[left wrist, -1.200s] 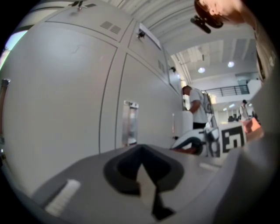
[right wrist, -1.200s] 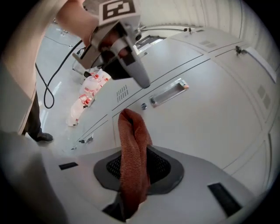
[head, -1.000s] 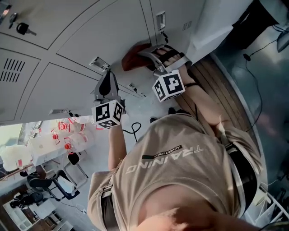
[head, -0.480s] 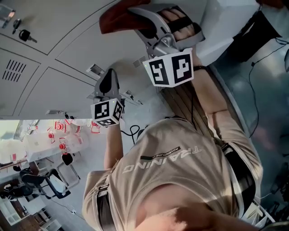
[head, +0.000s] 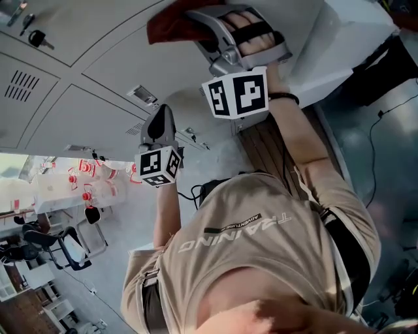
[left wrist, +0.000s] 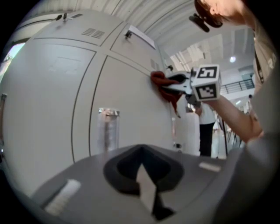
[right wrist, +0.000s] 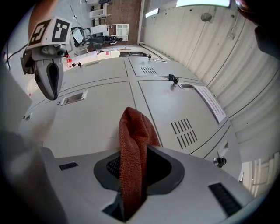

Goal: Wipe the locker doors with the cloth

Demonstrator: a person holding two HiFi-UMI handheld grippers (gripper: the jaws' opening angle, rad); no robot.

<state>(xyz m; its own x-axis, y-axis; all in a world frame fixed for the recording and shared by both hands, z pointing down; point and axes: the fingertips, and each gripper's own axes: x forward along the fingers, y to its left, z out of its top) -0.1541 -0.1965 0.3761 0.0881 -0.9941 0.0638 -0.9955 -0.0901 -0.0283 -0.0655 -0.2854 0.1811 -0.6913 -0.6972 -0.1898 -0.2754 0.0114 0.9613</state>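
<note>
The grey locker doors (head: 78, 59) fill the upper left of the head view. My right gripper (head: 199, 19) is raised to a door and shut on the red cloth (head: 168, 26), which lies against the door face. In the right gripper view the cloth (right wrist: 135, 135) stands up out of the closed jaws of that gripper (right wrist: 131, 192), over a locker door (right wrist: 96, 122). My left gripper (head: 159, 127) hangs lower, close to the lockers, shut and holding nothing. The left gripper view shows the left gripper (left wrist: 146, 188), a locker door (left wrist: 127, 100), the right gripper (left wrist: 178, 83) and the cloth (left wrist: 161, 82).
A key (head: 36, 40) hangs in one lock, another key (right wrist: 173, 79) in a further door. Doors carry vent slots (right wrist: 183, 131) and a paper label (right wrist: 210, 103). A white panel (head: 346, 45) stands at the right. Tables with red-capped bottles (head: 91, 189) and chairs (head: 62, 248) lie behind.
My right gripper has swept the cloth up across the locker door towards the top of the view, then nearly stopped. The left gripper has stayed almost where it was.
</note>
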